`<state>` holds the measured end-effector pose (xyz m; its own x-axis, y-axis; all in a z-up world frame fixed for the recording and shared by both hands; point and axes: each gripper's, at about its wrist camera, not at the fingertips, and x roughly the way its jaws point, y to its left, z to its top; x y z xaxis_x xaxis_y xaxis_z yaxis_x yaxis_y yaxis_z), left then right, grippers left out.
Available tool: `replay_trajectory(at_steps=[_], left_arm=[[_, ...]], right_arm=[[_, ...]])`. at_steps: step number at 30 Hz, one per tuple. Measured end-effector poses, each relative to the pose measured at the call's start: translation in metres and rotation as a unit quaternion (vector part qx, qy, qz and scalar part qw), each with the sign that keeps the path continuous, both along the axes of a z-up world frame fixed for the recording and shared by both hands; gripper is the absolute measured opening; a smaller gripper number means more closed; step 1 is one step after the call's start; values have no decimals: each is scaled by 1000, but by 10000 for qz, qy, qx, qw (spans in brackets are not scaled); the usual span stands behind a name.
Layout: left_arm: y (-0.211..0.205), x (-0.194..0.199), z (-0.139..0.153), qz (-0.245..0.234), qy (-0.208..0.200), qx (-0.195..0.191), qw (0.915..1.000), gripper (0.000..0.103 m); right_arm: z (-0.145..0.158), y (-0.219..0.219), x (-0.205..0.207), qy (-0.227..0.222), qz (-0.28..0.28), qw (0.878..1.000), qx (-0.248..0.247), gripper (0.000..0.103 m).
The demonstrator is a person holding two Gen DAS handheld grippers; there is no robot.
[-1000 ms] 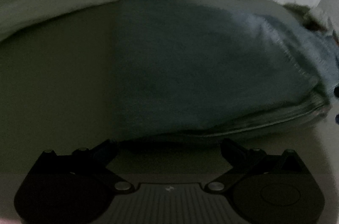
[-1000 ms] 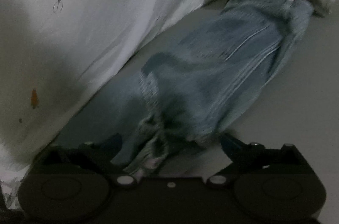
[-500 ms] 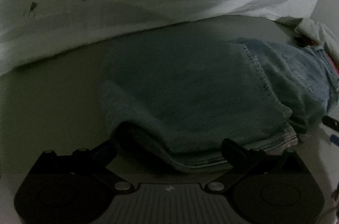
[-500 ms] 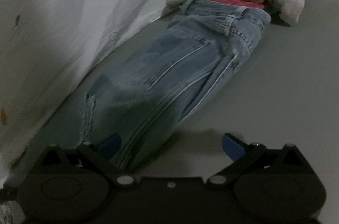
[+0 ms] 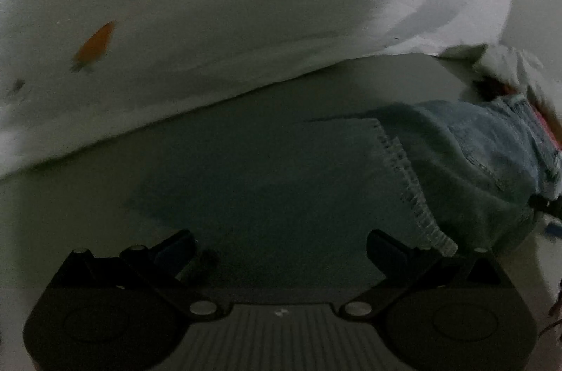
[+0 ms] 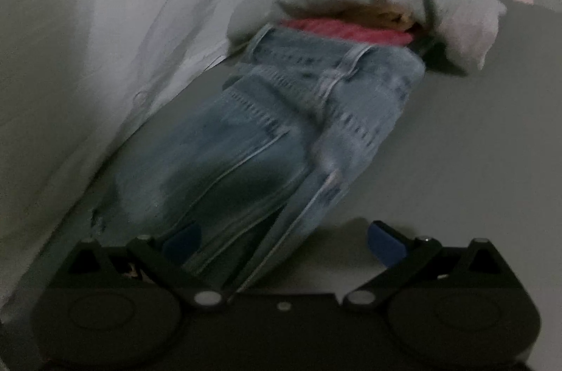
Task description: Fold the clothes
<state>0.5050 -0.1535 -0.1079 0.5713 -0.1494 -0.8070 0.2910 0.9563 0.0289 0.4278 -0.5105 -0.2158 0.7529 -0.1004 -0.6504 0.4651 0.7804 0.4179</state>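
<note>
both claws spread wide, holding nothing: left claw, right claw. faded blue denim jeans lie on grey worktop; white carrot-print cloth at 12 o'clock.

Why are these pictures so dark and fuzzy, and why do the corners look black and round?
Left wrist view: dim, with the jeans in heavy shadow near the left gripper; the white cloth and its orange print are smeared. Right wrist view: brighter, but the denim seams look blurred, and the right gripper casts a shadow on the surface. Both views: the fisheye lens rounds the frame, leaving black corners.
</note>
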Motion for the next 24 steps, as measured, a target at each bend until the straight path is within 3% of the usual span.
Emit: replay_trajectory(at_steps=[9,13,16,17,19,20,23,24], left_arm=[[-54,20,-19,-794,91,-70,9968,103],[-66,31,-46,-912,529,-389,9937,103],[-70,30,-72,-972,631,-704,9908,103],[-74,26,-78,-995,562,-685,9911,103],[-89,17,-84,-1013,323,-252,9940,103],[-95,13,-86,-982,223,-99,9949,103],[-100,4,-90,-836,5,-19,9965,103],[-99,2,-90,-857,-12,-11,9963,103]], right_arm=[[-6,-51,9,-205,-406,9990,-21,103],[-7,-68,20,-591,-372,9968,390,103],[-13,-76,33,-867,-351,9889,1157,101],[-15,-77,35,-905,-468,9856,1353,101],[-15,-76,37,-966,-695,9812,1519,101],[-15,-76,38,-964,-778,9799,1562,97],[-14,-73,34,-648,-1215,9799,1447,40],[-12,-72,32,-646,-1215,9804,1409,33]])
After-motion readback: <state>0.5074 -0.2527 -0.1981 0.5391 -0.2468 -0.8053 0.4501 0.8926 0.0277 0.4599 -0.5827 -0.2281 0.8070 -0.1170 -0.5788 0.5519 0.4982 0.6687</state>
